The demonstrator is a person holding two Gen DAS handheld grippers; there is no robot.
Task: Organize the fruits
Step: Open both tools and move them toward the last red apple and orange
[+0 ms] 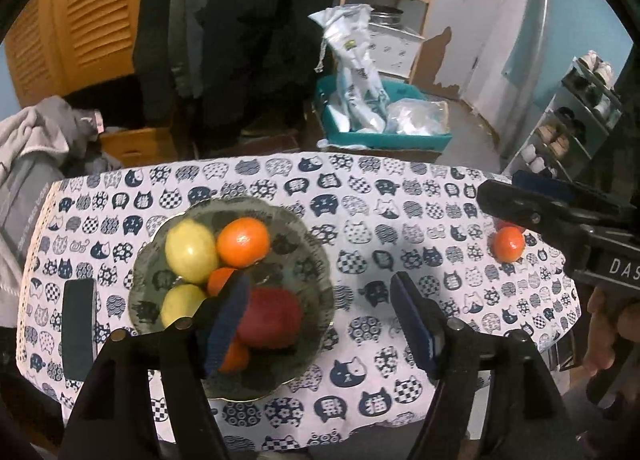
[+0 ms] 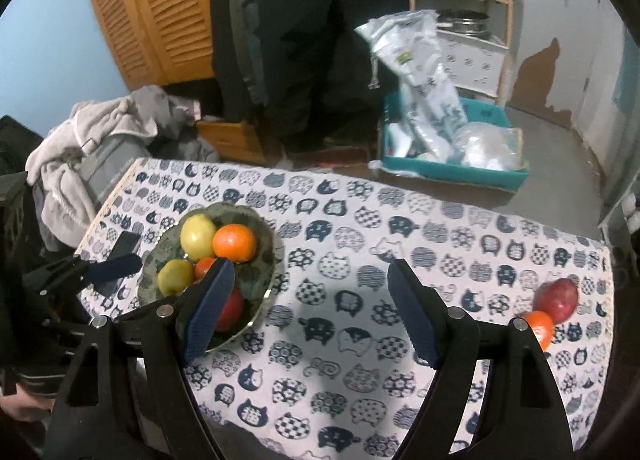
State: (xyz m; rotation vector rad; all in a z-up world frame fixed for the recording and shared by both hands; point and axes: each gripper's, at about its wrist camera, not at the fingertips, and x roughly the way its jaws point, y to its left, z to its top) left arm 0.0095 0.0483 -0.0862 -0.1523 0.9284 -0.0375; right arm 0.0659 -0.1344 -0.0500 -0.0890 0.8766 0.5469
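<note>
A green patterned bowl on the cat-print tablecloth holds two yellow-green fruits, oranges and a red apple. My left gripper is open and empty, its left finger over the bowl's fruit. My right gripper is open and empty above the cloth, right of the bowl; it shows at the right edge of the left wrist view. A loose orange and a red apple lie at the table's right end.
A dark phone lies on the cloth left of the bowl. Behind the table are a teal crate with plastic bags, a pile of clothes, hanging dark coats, a wooden shelf and a shoe rack.
</note>
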